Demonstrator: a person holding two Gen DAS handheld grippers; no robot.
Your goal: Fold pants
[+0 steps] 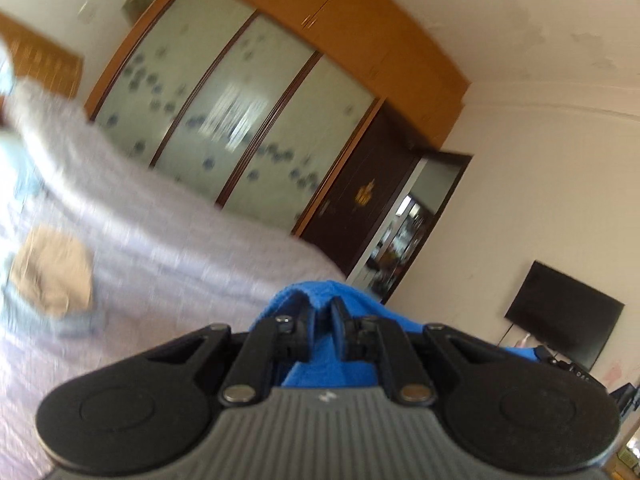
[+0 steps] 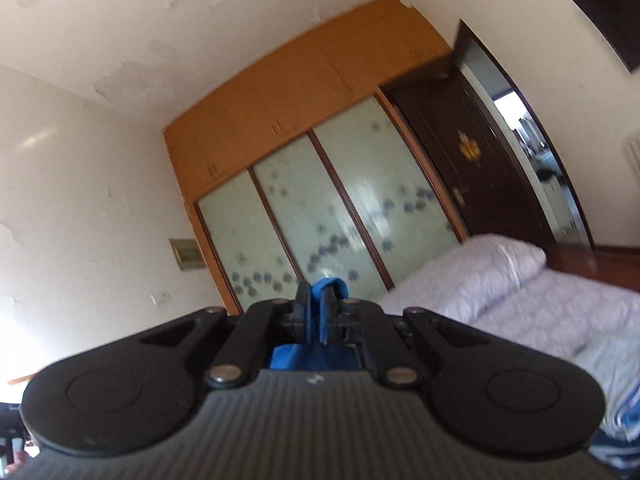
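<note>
The pants are bright blue fleece cloth. In the left wrist view my left gripper (image 1: 322, 312) is shut on a bunched fold of the blue pants (image 1: 384, 316), which drape over the fingers and off to the right. In the right wrist view my right gripper (image 2: 318, 300) is shut on a narrow edge of the blue pants (image 2: 340, 286); a little more blue cloth shows below the fingers. Both grippers are raised and tilted, above the bed (image 1: 168, 240). The rest of the pants is hidden.
The bed (image 2: 540, 312) has a pale lilac cover; a beige garment (image 1: 52, 276) lies on it at the left. A wardrobe (image 1: 248, 120) with frosted sliding doors, a dark open door (image 1: 368, 200) and a wall TV (image 1: 564, 316) lie beyond.
</note>
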